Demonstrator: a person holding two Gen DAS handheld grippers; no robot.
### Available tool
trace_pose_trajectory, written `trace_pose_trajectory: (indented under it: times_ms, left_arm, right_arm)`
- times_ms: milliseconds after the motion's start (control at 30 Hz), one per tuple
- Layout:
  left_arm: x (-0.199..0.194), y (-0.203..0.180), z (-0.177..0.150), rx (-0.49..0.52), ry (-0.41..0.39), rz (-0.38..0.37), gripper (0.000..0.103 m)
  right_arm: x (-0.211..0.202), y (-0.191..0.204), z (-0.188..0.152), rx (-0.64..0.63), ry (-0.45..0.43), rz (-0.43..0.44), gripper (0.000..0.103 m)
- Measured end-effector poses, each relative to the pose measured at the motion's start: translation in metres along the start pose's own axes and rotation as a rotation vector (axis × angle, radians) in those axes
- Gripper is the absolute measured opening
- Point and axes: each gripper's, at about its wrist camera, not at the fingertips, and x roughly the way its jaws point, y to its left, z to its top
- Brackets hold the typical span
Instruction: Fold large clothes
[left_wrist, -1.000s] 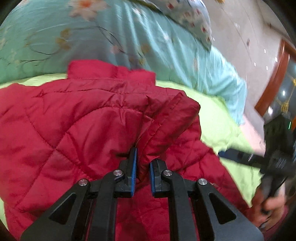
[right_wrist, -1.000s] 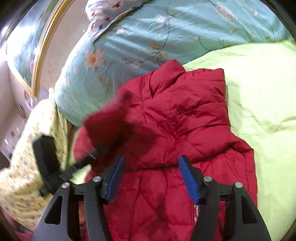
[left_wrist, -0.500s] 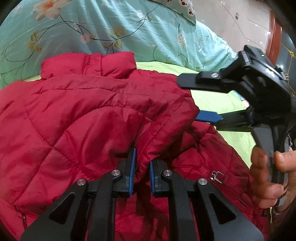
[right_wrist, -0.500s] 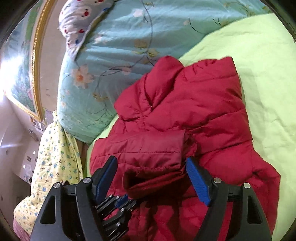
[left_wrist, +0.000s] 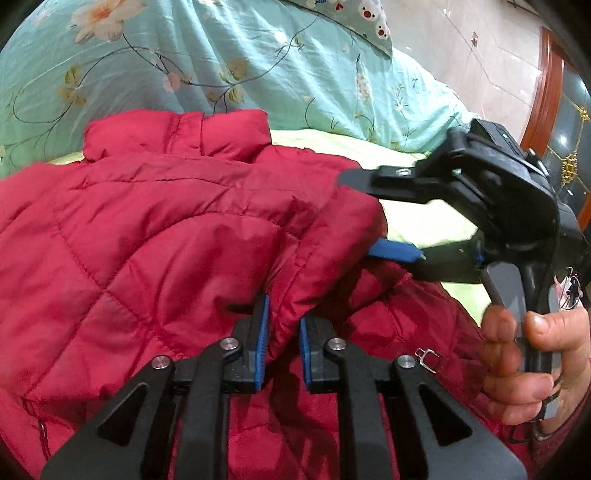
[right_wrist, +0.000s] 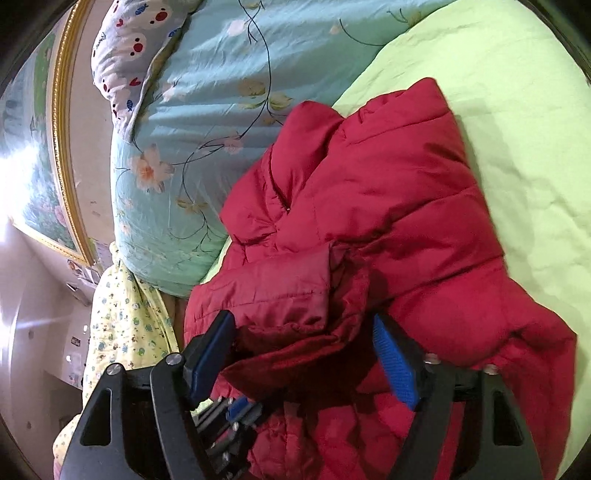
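A red quilted jacket (left_wrist: 155, 236) lies on a green bed sheet (right_wrist: 517, 122), collar toward the pillows. My left gripper (left_wrist: 282, 347) is shut on the jacket's sleeve, which is folded across the body. My right gripper (right_wrist: 306, 354) is open, its blue pads either side of the sleeve cuff (right_wrist: 291, 295) without pinching it. In the left wrist view the right gripper (left_wrist: 373, 218) reaches in from the right at the cuff end, held by a hand (left_wrist: 524, 362). The jacket (right_wrist: 406, 206) fills the middle of the right wrist view.
A teal floral duvet (left_wrist: 184, 62) is piled behind the jacket's collar, with a patterned pillow (right_wrist: 133, 44) on it. A yellow patterned cloth (right_wrist: 122, 325) lies at the bed's left side. A framed picture (right_wrist: 44, 155) hangs on the wall. A zipper pull (left_wrist: 424, 356) shows near the hand.
My right gripper moved in toward the folded sleeve and now straddles its cuff, still open. My left gripper kept its hold on the sleeve and carried it further across the jacket.
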Motion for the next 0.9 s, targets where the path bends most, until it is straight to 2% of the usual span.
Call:
trace_pose_trajectory:
  times_ms: [33,67,100,167,267,333,467,600,733,800,900]
  left_arm:
    - [0.000,0.003,0.000,-0.016,0.013,-0.018,0.036]
    - [-0.001,0.006,0.000,-0.034,0.025,-0.043,0.045]
    - [-0.005,0.011,-0.001,-0.053,0.027,-0.063,0.054]
    - [-0.013,0.017,-0.003,-0.075,0.039,-0.079,0.057]
    - [-0.027,0.027,-0.007,-0.098,0.035,-0.096,0.058]
    - [-0.040,0.036,-0.008,-0.097,0.009,-0.070,0.058]
    - [-0.063,0.068,0.001,-0.118,-0.047,0.026,0.058]
    - [-0.067,0.105,0.018,-0.172,-0.074,0.130,0.058]
    - [-0.054,0.140,0.025,-0.219,-0.055,0.167,0.058]
    - [-0.040,0.153,0.024,-0.222,-0.007,0.164,0.058]
    - [-0.021,0.160,0.016,-0.205,0.055,0.198,0.058]
  right_arm:
    - [0.002,0.001,0.001,-0.003,0.005,0.000,0.041]
    - [0.004,0.002,0.002,-0.010,0.009,-0.022,0.020]
    - [0.004,0.003,0.002,-0.017,0.010,-0.038,0.009]
    - [0.002,0.004,0.002,-0.027,-0.003,-0.041,0.009]
    - [-0.014,0.006,0.005,-0.054,-0.072,-0.053,0.008]
    - [-0.024,0.008,0.009,-0.071,-0.112,-0.056,0.008]
    - [-0.039,0.023,0.016,-0.183,-0.177,-0.166,0.008]
    - [-0.027,0.023,0.015,-0.260,-0.155,-0.279,0.007]
    - [-0.015,0.008,0.008,-0.271,-0.117,-0.335,0.008]
    - [-0.009,0.002,0.003,-0.273,-0.102,-0.348,0.011]
    - [-0.008,0.008,-0.003,-0.310,-0.107,-0.368,0.020]
